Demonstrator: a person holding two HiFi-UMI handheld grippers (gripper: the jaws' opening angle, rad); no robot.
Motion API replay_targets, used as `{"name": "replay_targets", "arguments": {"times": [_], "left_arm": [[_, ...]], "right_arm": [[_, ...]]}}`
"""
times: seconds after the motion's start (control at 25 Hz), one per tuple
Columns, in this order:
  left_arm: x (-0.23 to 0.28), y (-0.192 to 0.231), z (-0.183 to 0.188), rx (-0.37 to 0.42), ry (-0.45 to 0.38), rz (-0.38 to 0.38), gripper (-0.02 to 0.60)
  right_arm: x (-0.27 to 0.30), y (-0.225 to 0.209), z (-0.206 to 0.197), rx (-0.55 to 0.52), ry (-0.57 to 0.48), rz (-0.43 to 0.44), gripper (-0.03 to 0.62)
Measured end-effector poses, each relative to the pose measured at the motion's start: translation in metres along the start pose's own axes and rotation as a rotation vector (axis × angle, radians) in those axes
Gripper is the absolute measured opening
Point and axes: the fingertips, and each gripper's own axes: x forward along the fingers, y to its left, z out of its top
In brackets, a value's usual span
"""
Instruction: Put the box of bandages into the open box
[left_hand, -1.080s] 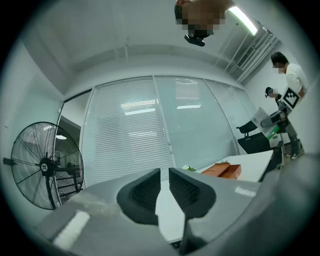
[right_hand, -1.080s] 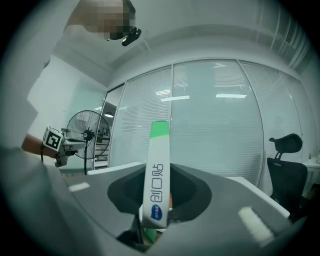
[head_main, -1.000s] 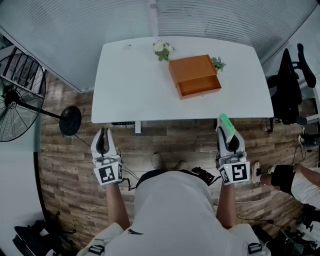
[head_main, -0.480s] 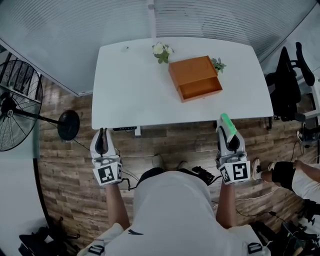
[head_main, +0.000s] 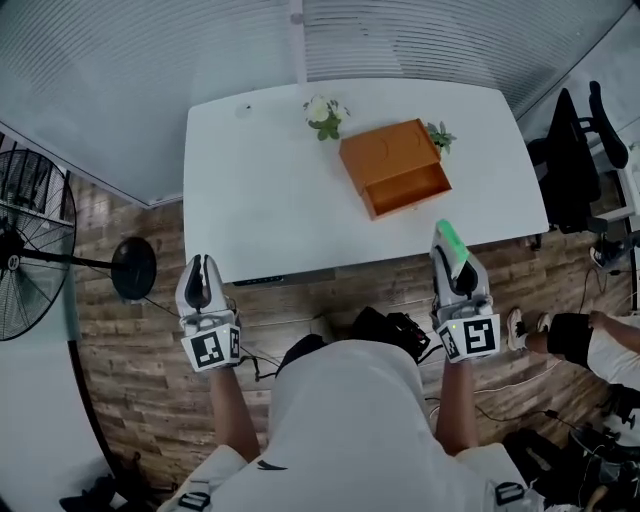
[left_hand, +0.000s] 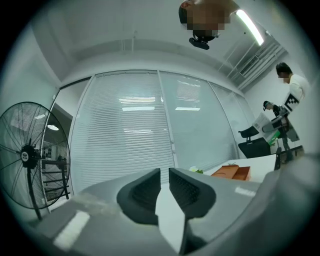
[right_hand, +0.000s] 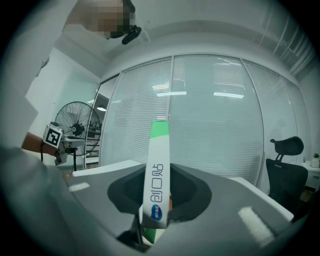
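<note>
My right gripper (head_main: 452, 252) is shut on the box of bandages (head_main: 450, 240), a slim white box with a green end, and holds it in the air just short of the white table's (head_main: 250, 190) front edge. In the right gripper view the box of bandages (right_hand: 156, 180) stands upright between the jaws of the right gripper (right_hand: 159, 172). The open orange box (head_main: 395, 165) lies on the table beyond it, with its drawer part (head_main: 412, 190) pulled toward me. My left gripper (head_main: 200, 272) hangs over the floor at the left. The left gripper (left_hand: 164, 172) holds nothing, only a thin slit showing between its pads.
White flowers (head_main: 324, 112) and a small green plant (head_main: 440, 135) flank the orange box. A standing fan (head_main: 35, 250) is at the left, a black office chair (head_main: 575, 160) at the right. A seated person's legs (head_main: 590, 345) show at the right edge. A dark object (head_main: 395, 330) lies on the floor.
The table's front edge has come nearer to both grippers and the view has turned slightly. The bandage box stays gripped in the right gripper; the left gripper stays empty.
</note>
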Motion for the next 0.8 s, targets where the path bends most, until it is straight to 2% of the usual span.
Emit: {"name": "replay_targets", "arguments": {"times": [0.2,0.56,0.8], "left_arm": [[0.031,-0.002,-0.001,0.017,0.003,0.001,0.063],[0.073,-0.010,-0.004,-0.006,0.007,0.062,0.063],[0.077,-0.018,-0.008,0.012,0.025,0.078,0.063]], "right_arm": [[0.029,-0.020,-0.004,0.017,0.007,0.005,0.086],[0.081,-0.061,-0.015,0.002,0.016,0.053,0.086],[0.102,-0.075,-0.035,-0.069,0.052,0.082,0.086]]}}
